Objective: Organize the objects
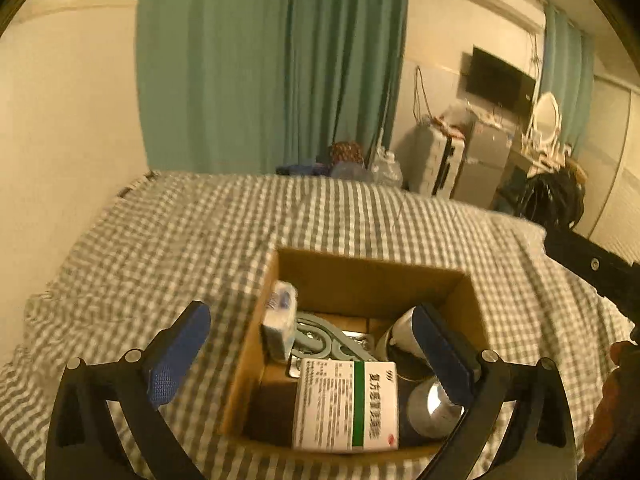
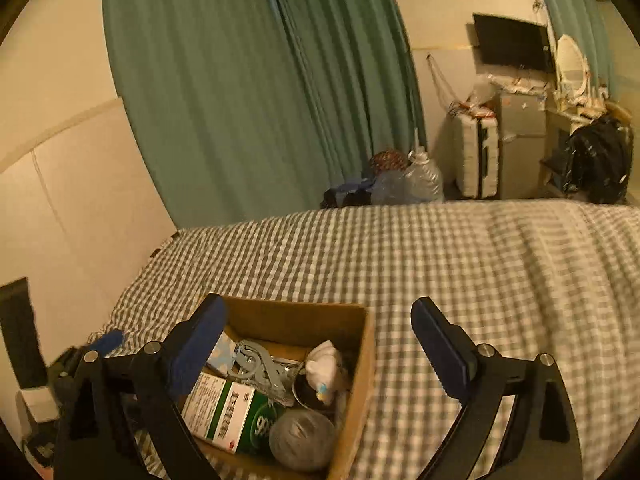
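Here, a cardboard box (image 1: 360, 280) is seen resting on a bed (image 1: 180, 232) covered in grey-and-white check, and it is filled with small things. A white medicine carton with a green stripe (image 1: 346, 404) is leaned against the near wall of the box, a small blue-and-white packet (image 1: 280, 320) is stood against its left wall, and pale blue-grey plastic loops (image 1: 316, 338) are laid between them. A roll of grey tape (image 2: 300, 436) is lodged in the near right corner, with a white soft toy (image 2: 326, 366) just behind it. The left claw (image 1: 312, 356) is held above the box with its blue-padded fingers spread wide and nothing between them. The right claw (image 2: 320, 352) is likewise held apart and empty, straddling the right wall of the box. Green curtains (image 2: 240, 80) are hung behind the bed
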A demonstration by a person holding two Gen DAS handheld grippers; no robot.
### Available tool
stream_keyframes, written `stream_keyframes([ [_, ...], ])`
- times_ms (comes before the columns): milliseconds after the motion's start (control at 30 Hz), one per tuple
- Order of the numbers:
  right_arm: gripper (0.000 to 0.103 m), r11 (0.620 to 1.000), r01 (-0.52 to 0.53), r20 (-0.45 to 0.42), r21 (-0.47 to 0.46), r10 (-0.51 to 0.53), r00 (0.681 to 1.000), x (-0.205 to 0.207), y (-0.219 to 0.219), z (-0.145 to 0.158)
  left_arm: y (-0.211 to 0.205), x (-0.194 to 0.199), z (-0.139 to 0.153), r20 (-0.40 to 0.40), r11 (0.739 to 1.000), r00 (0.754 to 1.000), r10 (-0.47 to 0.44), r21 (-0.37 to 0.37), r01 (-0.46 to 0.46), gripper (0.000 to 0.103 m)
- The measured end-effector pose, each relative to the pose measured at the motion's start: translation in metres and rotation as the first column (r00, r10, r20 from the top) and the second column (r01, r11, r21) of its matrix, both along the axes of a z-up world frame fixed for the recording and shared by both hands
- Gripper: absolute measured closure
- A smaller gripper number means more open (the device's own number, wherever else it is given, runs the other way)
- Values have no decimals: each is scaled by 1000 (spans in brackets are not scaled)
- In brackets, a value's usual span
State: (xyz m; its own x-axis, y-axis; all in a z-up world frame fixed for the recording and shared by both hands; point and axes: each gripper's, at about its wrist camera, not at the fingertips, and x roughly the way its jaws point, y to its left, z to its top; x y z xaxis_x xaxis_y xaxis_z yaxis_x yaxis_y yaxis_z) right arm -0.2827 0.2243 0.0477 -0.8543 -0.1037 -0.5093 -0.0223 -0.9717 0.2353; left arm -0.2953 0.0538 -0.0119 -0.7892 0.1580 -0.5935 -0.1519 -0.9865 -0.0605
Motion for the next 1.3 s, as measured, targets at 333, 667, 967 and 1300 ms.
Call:
stream_keyframes([
  [333,0,990,72,-107,120,-59,993,130,6,77,-11,123,88,-211,999,977,7,38,1,0],
  [667,0,974,91,-104,207,-70,992,199,4,48,1,189,85,-286,1000,958,-6,-13,2,0],
  [967,0,976,149,-124,156,-131,984,197,3,12,3,190,46,-253,996,963,92,20,-90,0],
  [1300,0,977,102,-20,187,-100,995,165,-6,-61,4,172,-14,-197,992,975,100,-58,-114,0],
])
